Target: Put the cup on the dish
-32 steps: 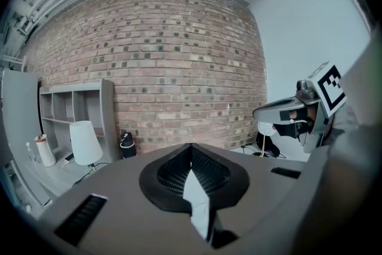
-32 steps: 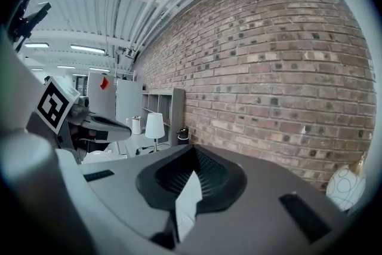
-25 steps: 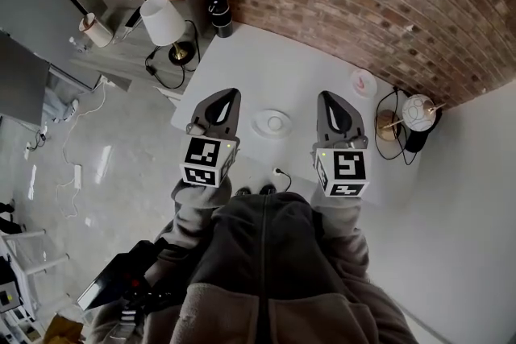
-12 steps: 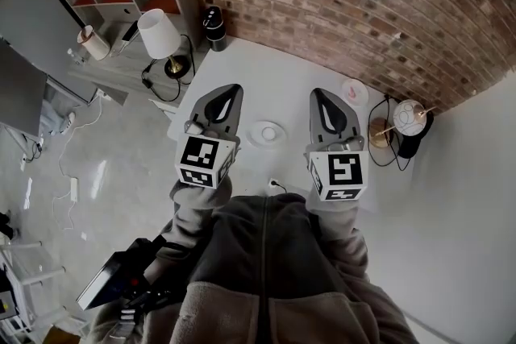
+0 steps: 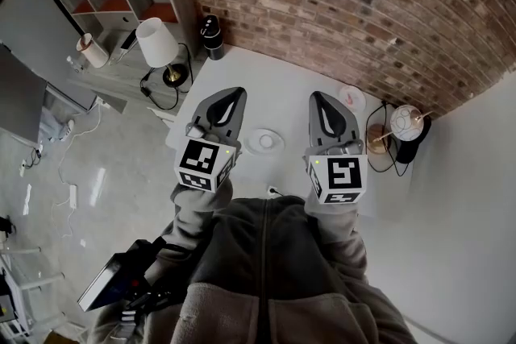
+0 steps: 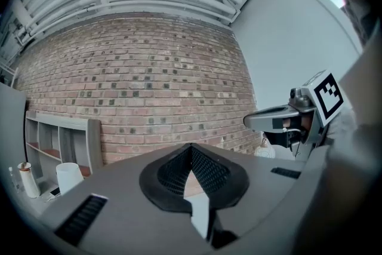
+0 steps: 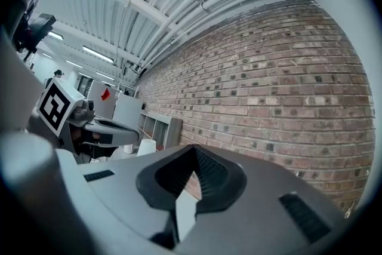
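Below our chest, the left gripper [image 5: 226, 101] and right gripper [image 5: 322, 106] hover over the white table [image 5: 282, 80], jaws together, both empty. Between them lies the dish [image 5: 265, 142]. Farther right, near the brick wall [image 5: 363, 4], the pink cup [image 5: 351, 97] stands upright, mouth up; we see a lamp [image 5: 157, 43] far left.

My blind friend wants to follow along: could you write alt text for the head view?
Seen from above, a person holds the left gripper and the right gripper, both shut and empty, over a white table beside a brick wall. A white dish lies between them; a pink cup stands apart, toward the table's far right.
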The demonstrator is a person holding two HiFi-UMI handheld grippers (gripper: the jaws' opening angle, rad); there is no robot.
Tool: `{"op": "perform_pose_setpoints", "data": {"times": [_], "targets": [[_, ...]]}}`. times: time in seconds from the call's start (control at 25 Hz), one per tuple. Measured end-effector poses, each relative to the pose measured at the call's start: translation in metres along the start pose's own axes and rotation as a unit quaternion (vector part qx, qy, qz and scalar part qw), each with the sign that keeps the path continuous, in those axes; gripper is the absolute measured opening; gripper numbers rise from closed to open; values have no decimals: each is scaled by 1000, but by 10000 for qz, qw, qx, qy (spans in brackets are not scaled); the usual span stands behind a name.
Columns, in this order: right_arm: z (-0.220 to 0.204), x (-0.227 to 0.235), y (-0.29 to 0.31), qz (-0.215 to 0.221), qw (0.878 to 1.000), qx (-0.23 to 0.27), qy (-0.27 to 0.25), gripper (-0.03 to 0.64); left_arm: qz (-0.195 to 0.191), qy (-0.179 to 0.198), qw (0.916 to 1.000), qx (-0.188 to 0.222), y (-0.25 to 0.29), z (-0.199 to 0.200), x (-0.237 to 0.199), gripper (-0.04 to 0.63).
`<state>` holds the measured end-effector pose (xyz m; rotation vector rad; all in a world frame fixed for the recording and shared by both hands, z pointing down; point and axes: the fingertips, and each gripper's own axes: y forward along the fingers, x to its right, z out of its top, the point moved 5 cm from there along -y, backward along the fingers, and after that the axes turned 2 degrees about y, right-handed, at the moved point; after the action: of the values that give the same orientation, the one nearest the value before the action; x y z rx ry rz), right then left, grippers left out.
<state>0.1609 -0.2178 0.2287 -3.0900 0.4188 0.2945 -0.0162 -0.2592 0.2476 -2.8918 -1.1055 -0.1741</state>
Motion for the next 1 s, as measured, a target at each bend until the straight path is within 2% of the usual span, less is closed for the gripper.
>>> {"op": "perform_pose_setpoints", "data": {"times": [0.2,0.6,1.0], "targets": [[0,1,2,53,10000,31,-45,3,-66,115,9999,69,4,1,2,5],[-2,-1,7,80,10000,-8,-47,3,-82,23,10000,3,7,-4,-1,6],[-9,0,5,77,9999,-88,-39,3,-259,-21,9996,-56,12,-8,6,5]]}}
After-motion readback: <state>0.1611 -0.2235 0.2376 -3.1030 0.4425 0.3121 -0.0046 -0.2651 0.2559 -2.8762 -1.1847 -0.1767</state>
